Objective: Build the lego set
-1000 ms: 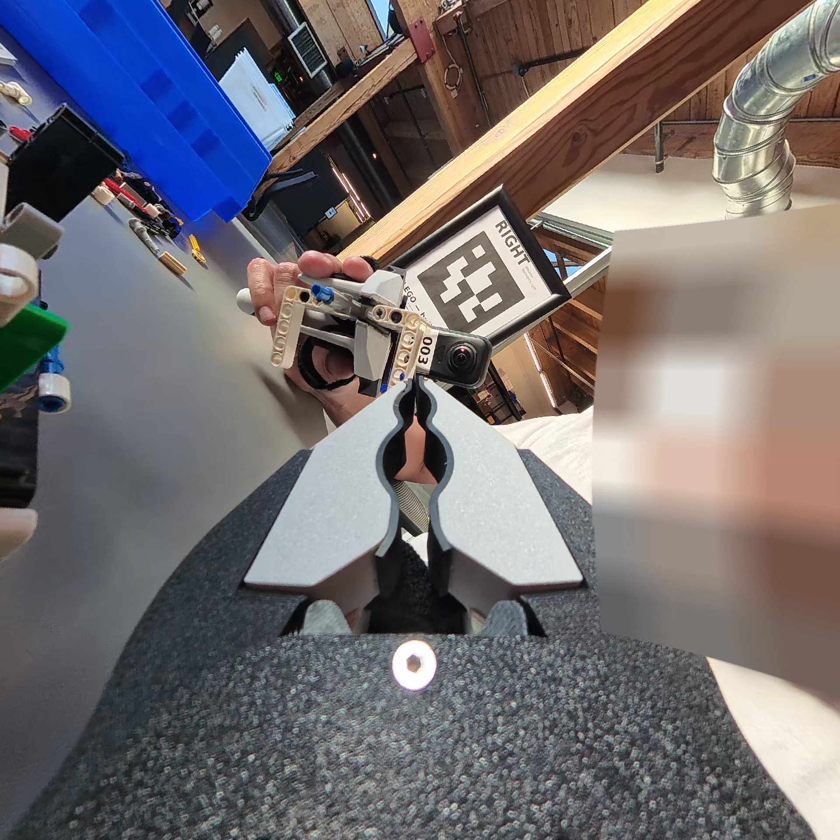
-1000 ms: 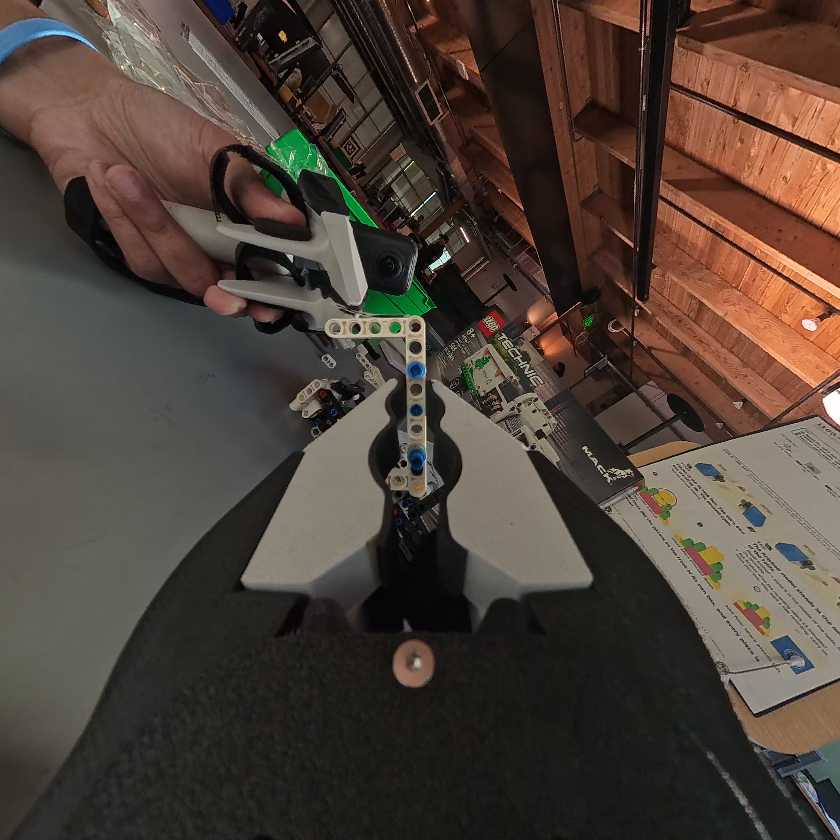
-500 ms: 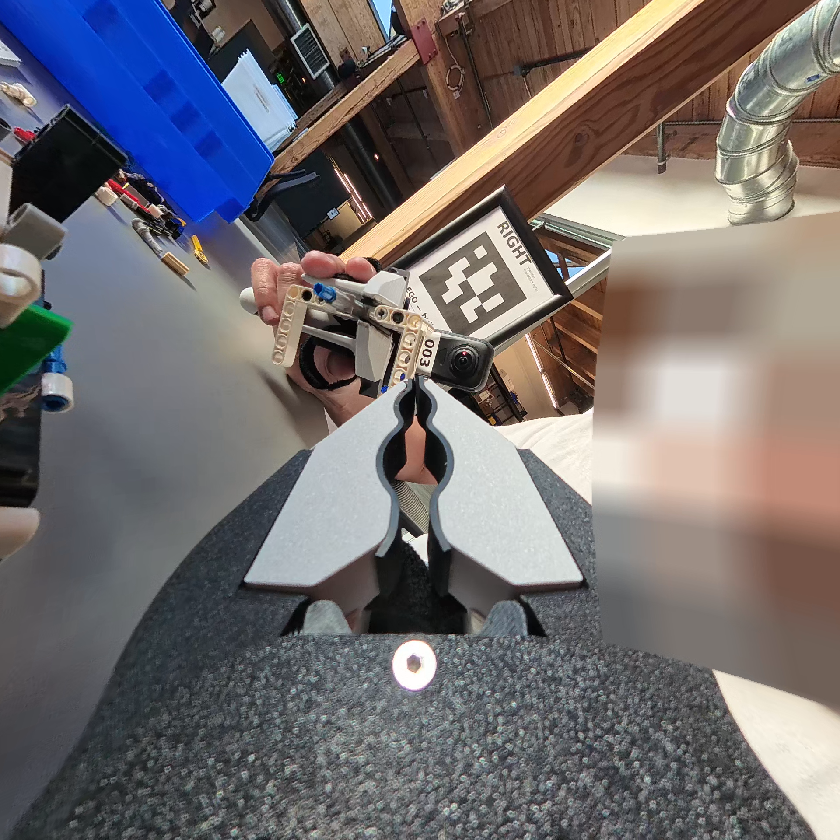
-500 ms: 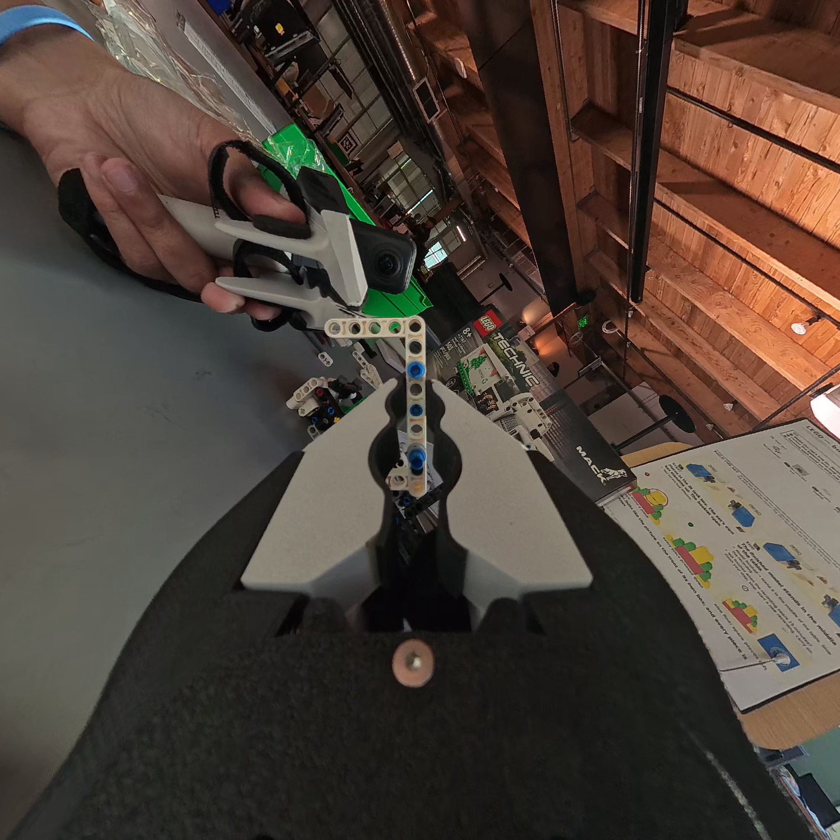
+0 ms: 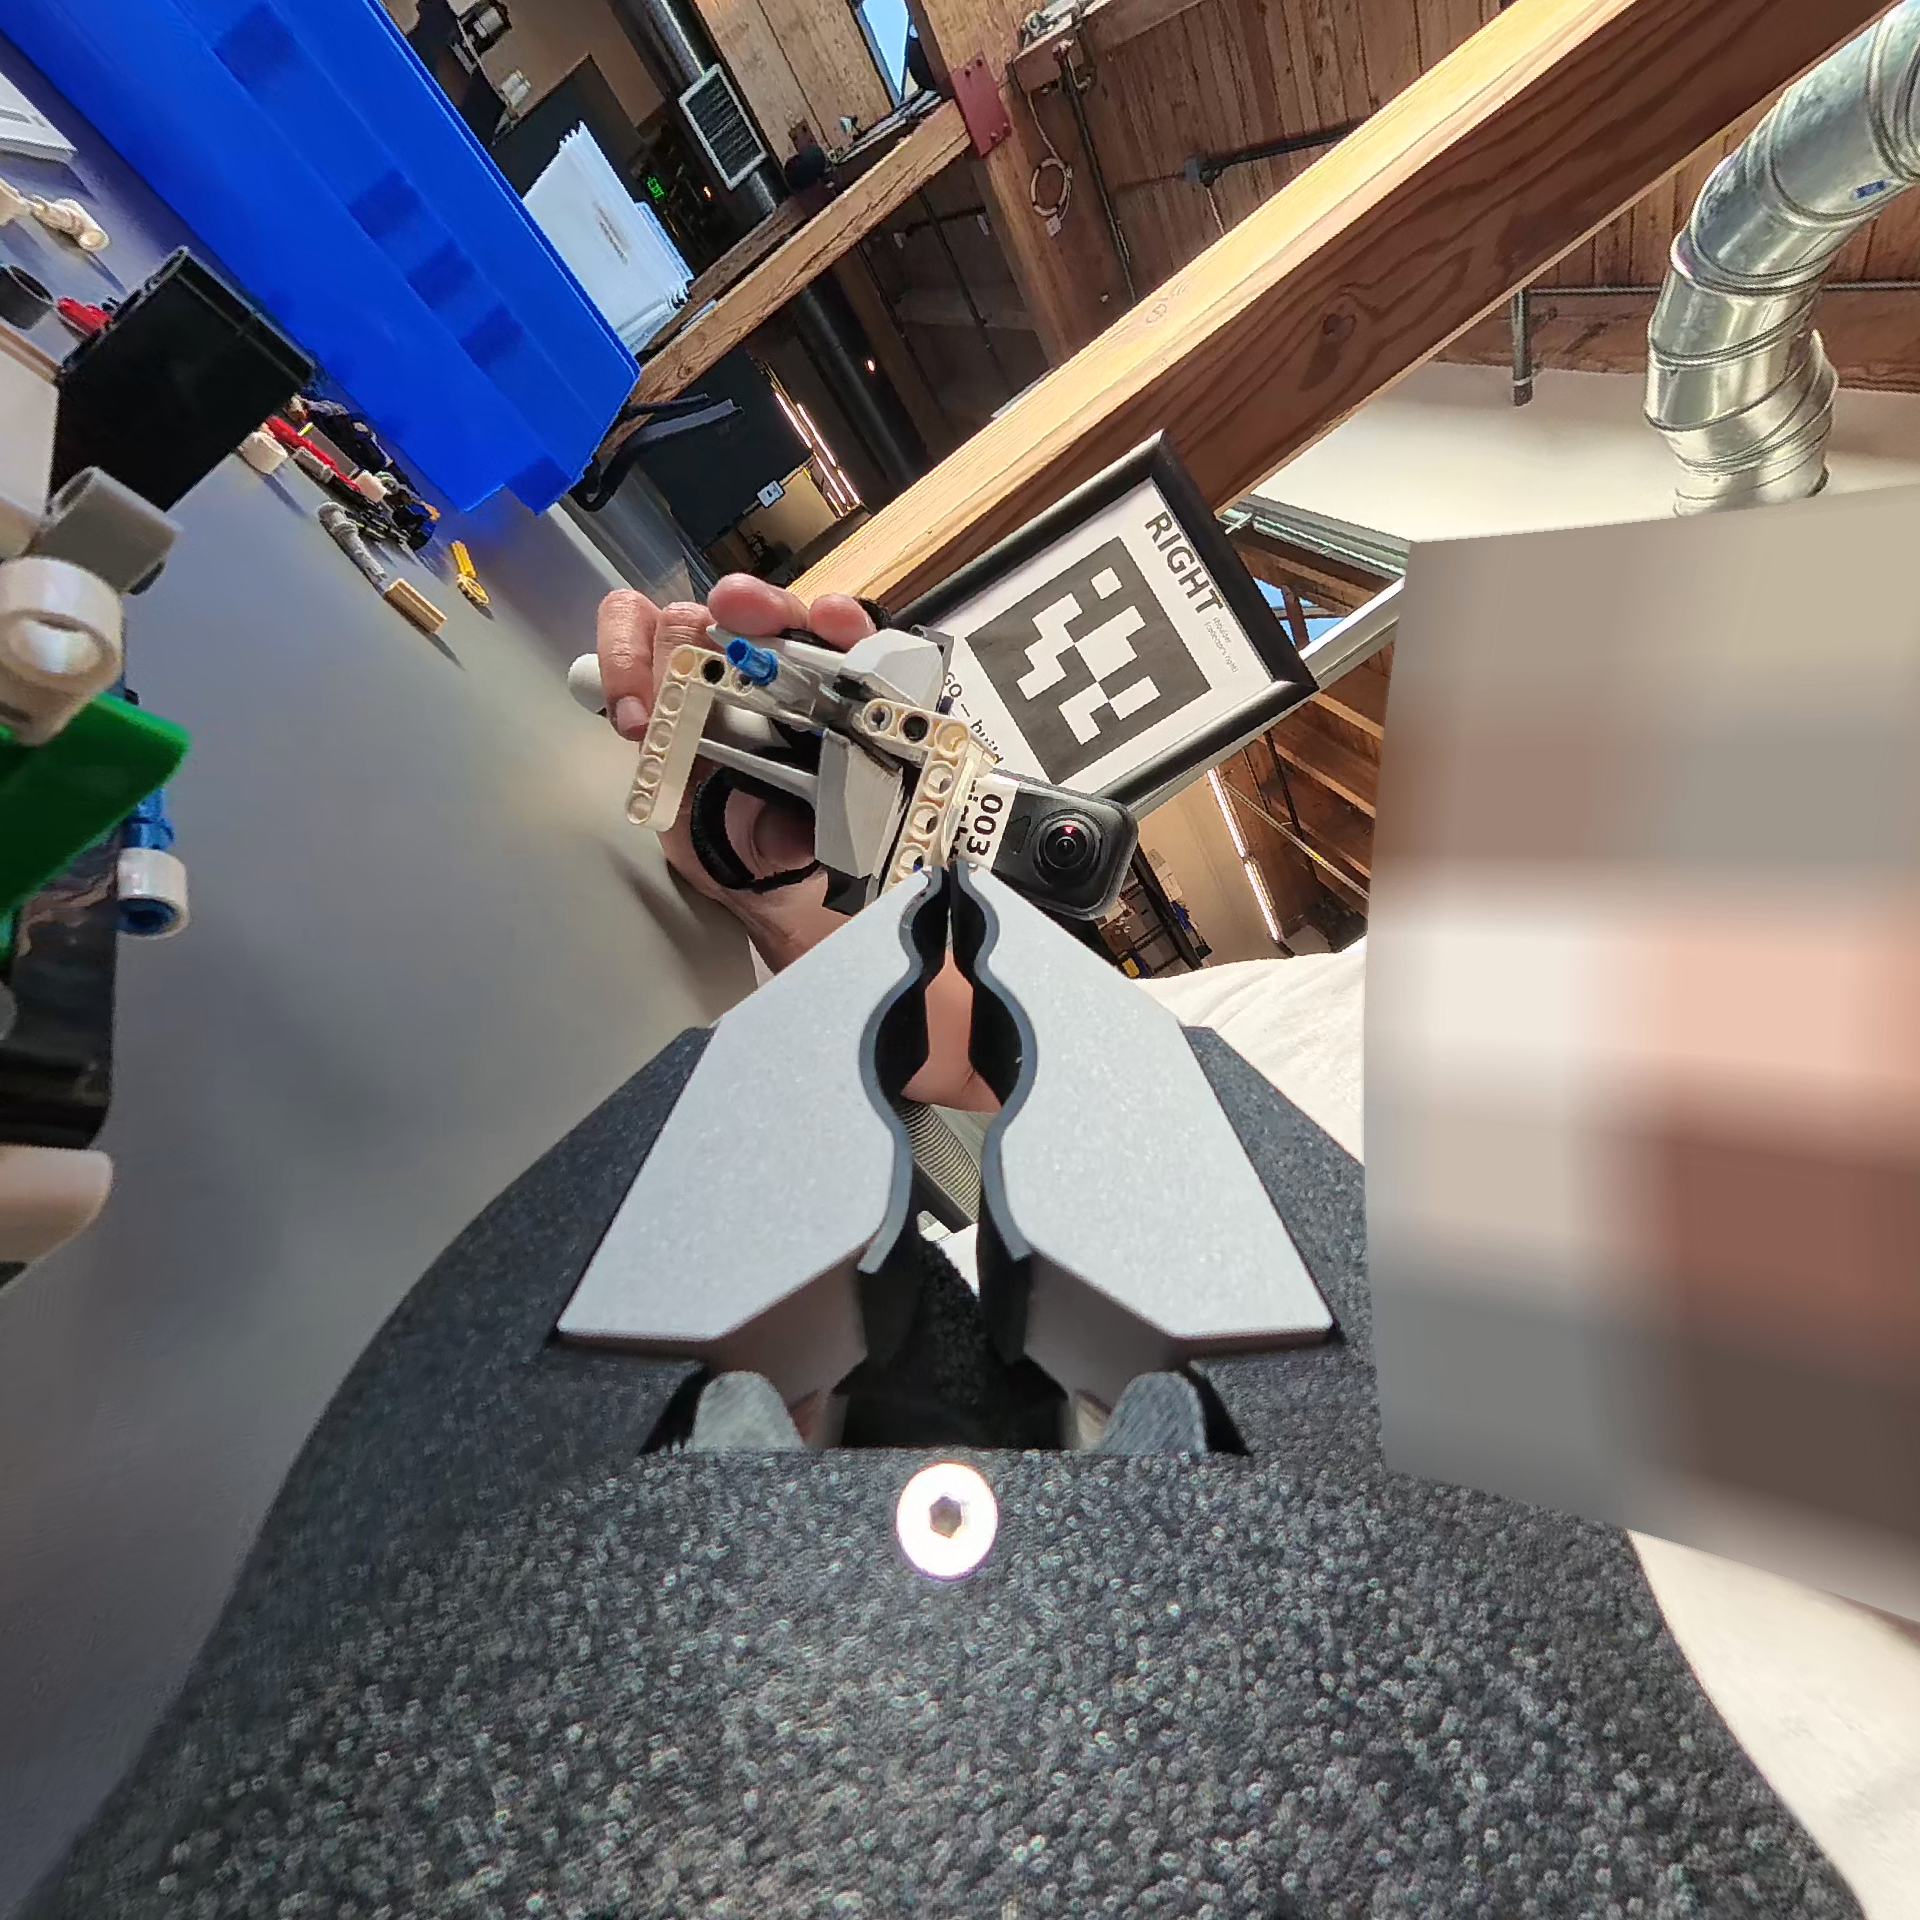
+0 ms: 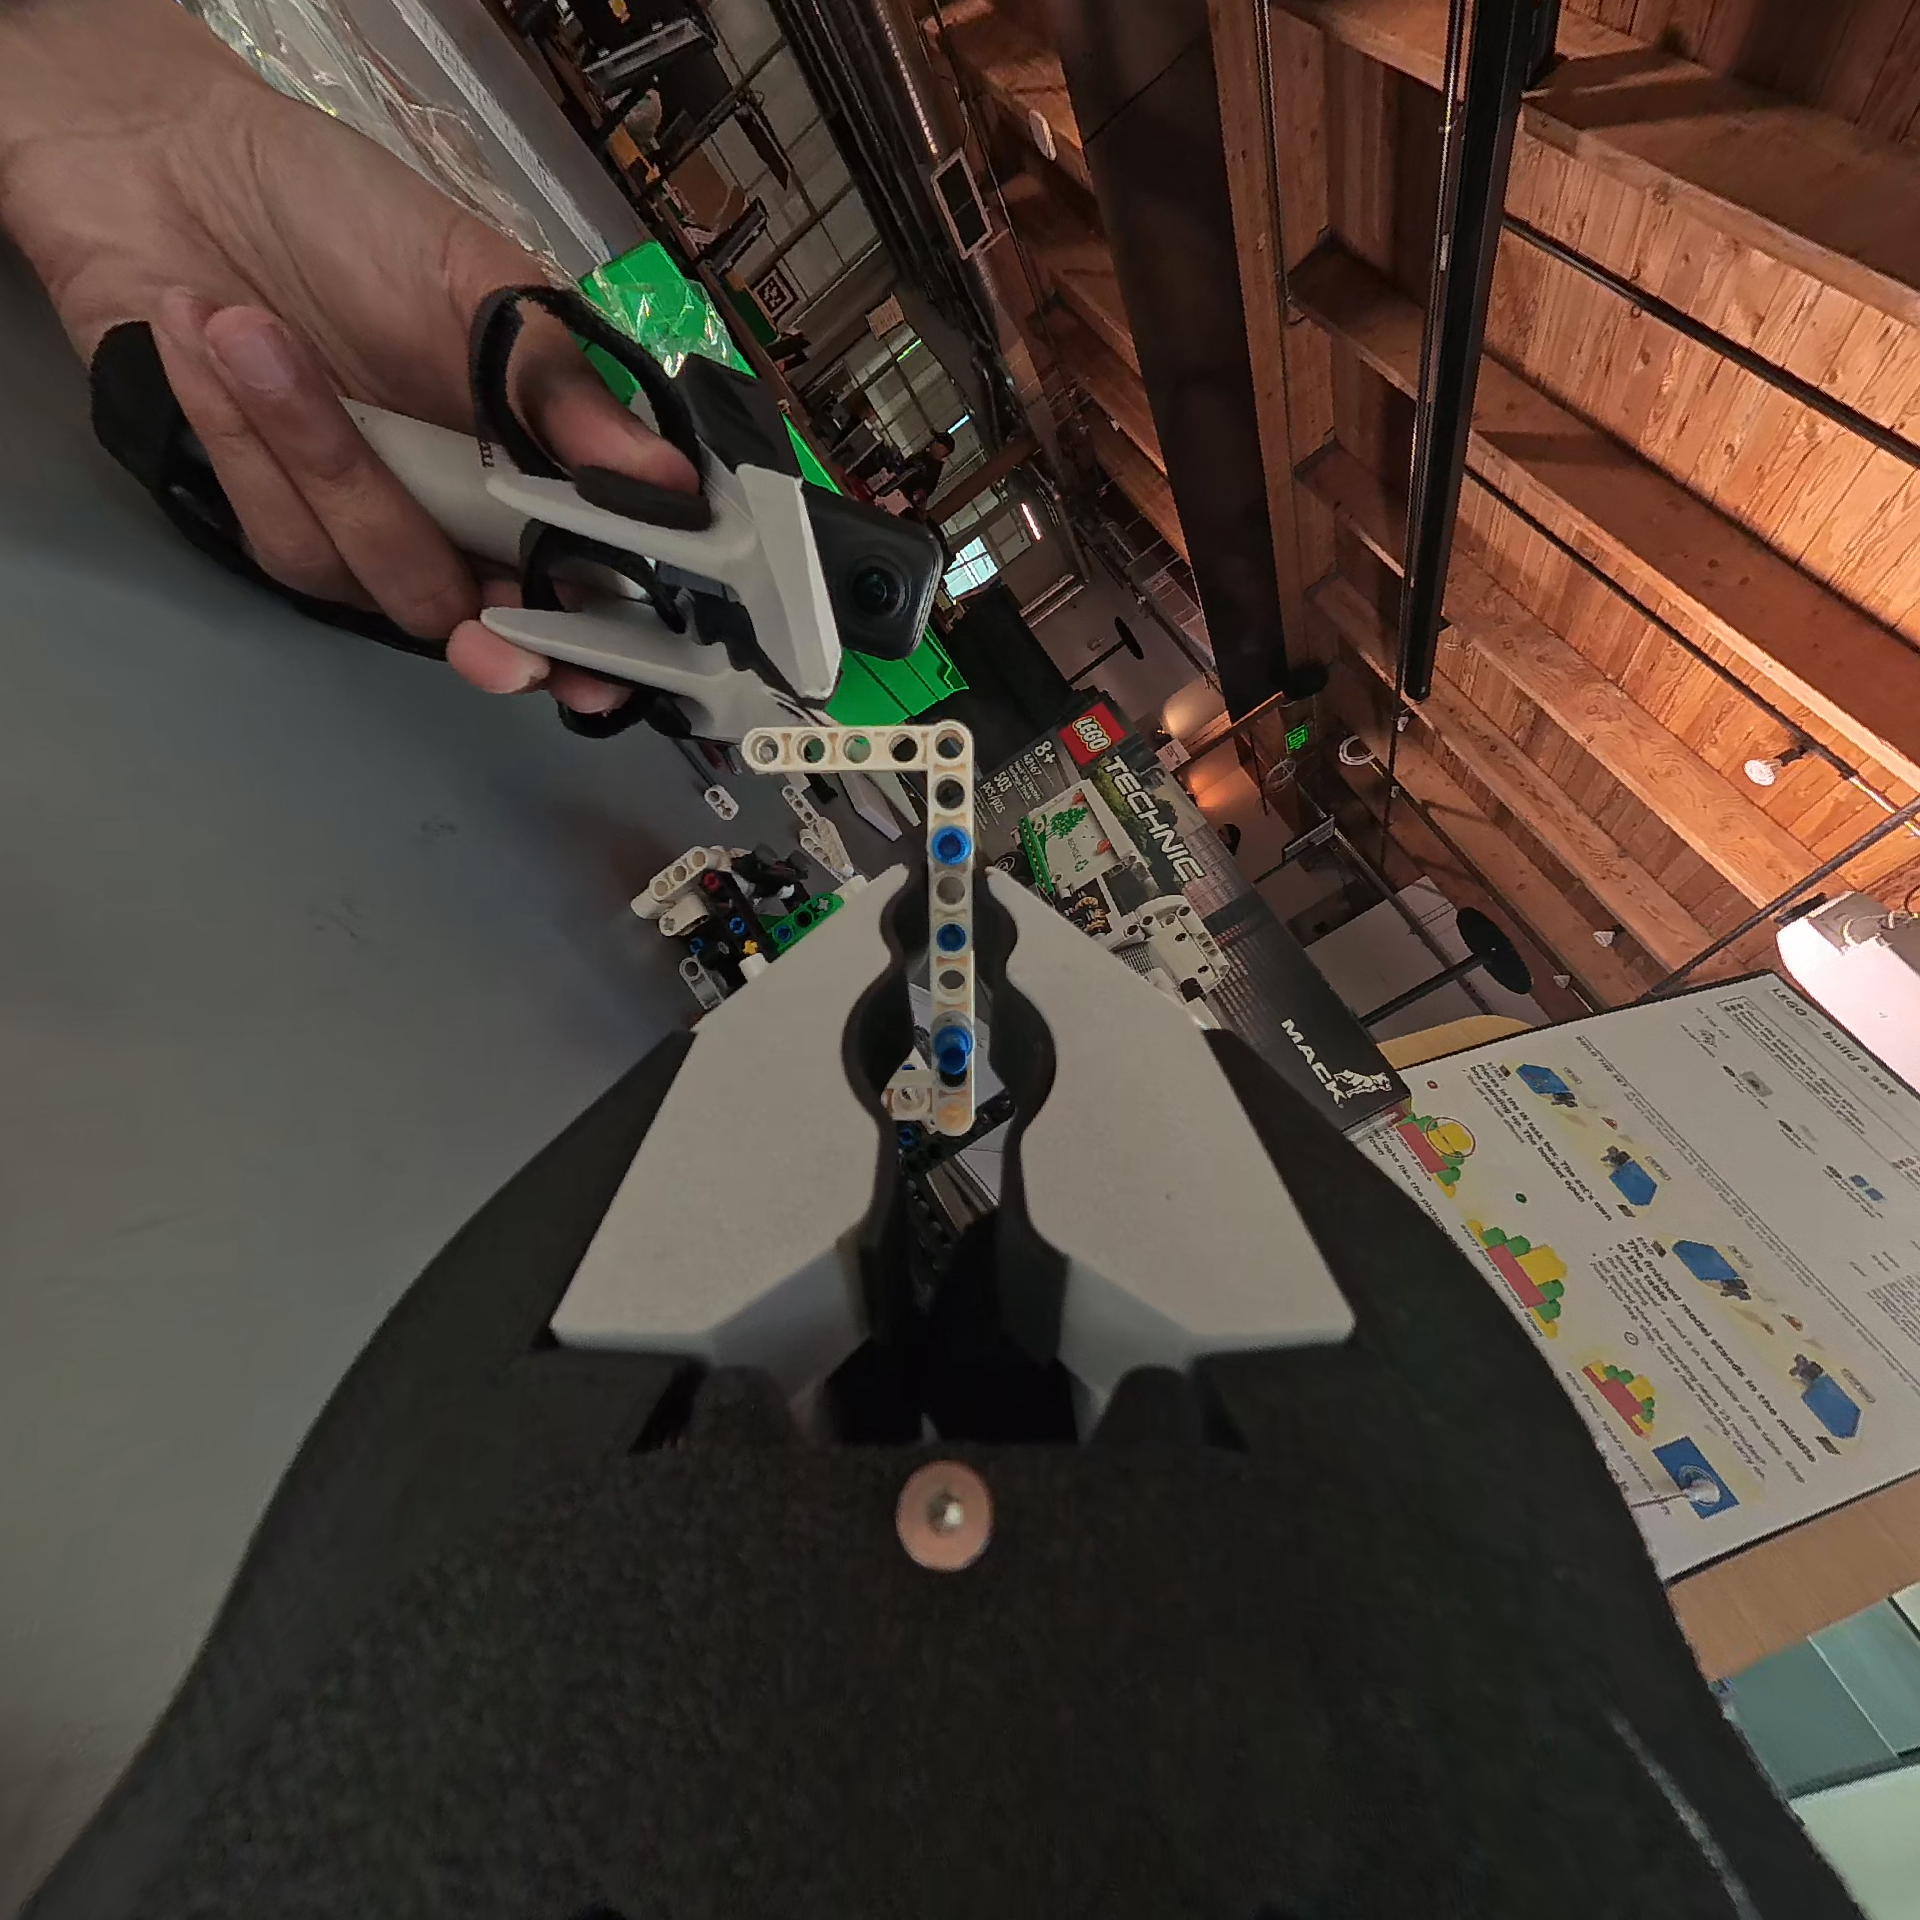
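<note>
My right gripper is shut on a white L-shaped lego beam with blue pins. The beam sticks out forward and its short arm points left. Black lego parts hang behind it between the fingers. In the left wrist view the right gripper holds the same beam above the grey table, a blue pin at its corner. My left gripper is shut with nothing visible between its fingertips, which sit just below the beam assembly. The left gripper, held by a hand, also shows in the right wrist view, just above the short arm.
A blue bin and a black box stand at the far left, with loose pieces beside them. A part-built model is at the left edge. The right wrist view shows the lego box, an instruction sheet and loose parts. The tips of one gripper are about 4 cm away from the tips of the other.
Almost nothing. Both grippers stay shut and close together; the held beam and the left gripper shift only slightly in view.
</note>
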The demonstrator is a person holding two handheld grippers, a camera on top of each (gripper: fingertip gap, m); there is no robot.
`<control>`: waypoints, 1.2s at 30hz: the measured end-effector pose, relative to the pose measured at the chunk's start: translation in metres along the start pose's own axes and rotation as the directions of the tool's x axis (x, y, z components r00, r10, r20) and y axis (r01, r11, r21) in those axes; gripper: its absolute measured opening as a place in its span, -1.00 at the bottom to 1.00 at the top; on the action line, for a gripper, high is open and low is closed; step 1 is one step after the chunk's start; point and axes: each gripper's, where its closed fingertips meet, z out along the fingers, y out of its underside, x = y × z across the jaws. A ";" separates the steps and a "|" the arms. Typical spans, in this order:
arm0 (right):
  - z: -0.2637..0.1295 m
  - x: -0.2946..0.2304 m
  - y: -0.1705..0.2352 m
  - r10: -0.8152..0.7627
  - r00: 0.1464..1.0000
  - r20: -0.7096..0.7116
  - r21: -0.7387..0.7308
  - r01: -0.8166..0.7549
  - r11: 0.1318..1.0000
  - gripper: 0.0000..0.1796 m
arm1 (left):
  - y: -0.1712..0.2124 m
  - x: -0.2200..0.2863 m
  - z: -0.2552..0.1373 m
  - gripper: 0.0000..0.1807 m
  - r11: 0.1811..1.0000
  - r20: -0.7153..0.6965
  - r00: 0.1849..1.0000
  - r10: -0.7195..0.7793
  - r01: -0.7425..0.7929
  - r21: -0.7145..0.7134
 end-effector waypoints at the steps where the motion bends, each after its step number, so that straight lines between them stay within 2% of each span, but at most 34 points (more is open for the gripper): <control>1: 0.000 0.000 0.000 0.000 1.000 0.001 0.000 0.000 1.000 -0.94 | 0.000 0.000 0.000 -1.00 1.000 -0.002 1.000 0.001 -0.001 0.001; 18: 0.000 0.001 0.002 -0.029 0.999 -0.017 -0.018 0.029 0.999 -0.94 | -0.001 -0.003 0.000 -1.00 1.000 0.020 1.000 0.006 -0.006 0.012; 36: 0.003 -0.001 0.005 -0.183 0.982 -0.051 -0.081 0.179 0.981 -0.94 | -0.005 0.002 -0.003 -1.00 0.999 -0.031 0.999 -0.025 0.026 0.027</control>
